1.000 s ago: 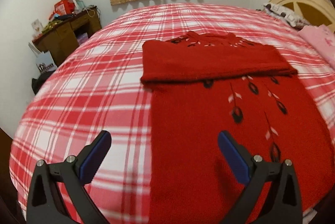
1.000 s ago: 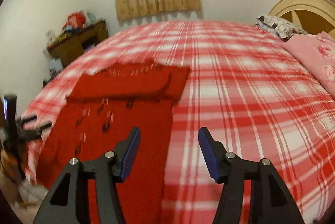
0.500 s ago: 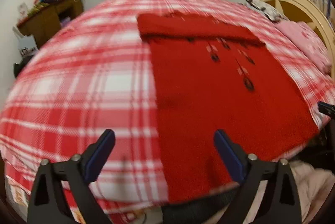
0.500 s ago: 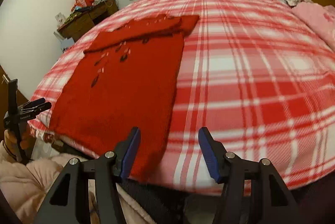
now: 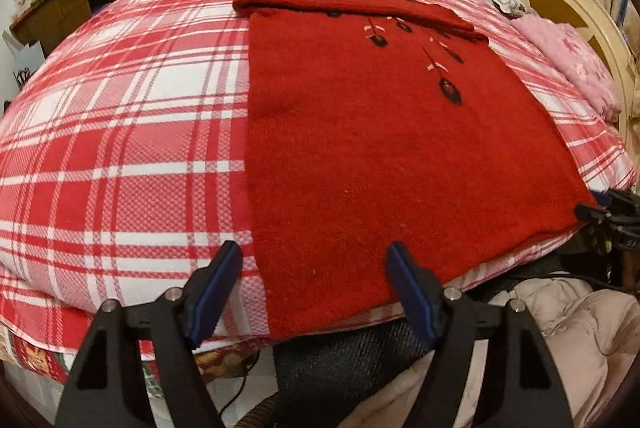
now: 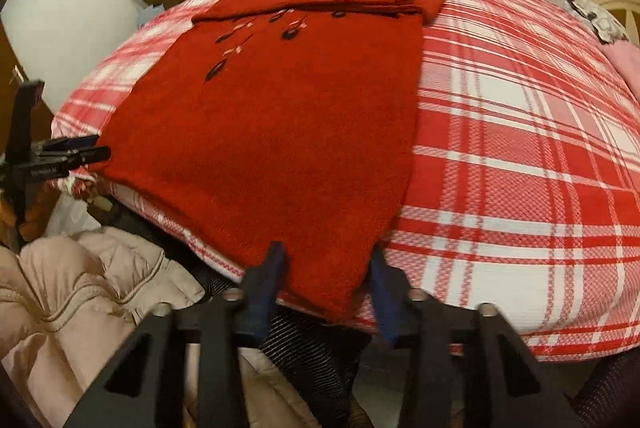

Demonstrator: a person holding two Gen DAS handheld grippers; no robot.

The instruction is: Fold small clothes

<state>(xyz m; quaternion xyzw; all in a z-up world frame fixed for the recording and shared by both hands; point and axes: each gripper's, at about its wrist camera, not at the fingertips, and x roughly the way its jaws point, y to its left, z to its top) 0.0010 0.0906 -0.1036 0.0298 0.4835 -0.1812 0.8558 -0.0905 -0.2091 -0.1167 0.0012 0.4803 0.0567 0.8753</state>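
One red sweater (image 5: 360,148) flat on the plaid bed (image 5: 120,132), hem at the near edge; top band folded over. Both your grippers have dropped toward that hem since a sec ago. Left gripper (image 5: 314,292) – jaws narrowing, spread over the hem corner. Right gripper (image 6: 326,282) – jaws closing, astride the other corner, not pinching yet.

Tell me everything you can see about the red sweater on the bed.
The red sweater looks like fuzzy knit with dark leaf-like embroidery near its top. It lies flat on the plaid bedspread, sleeves folded across the far end, hem at the bed's near edge. The left gripper and right gripper each straddle a hem corner, jaws closing.
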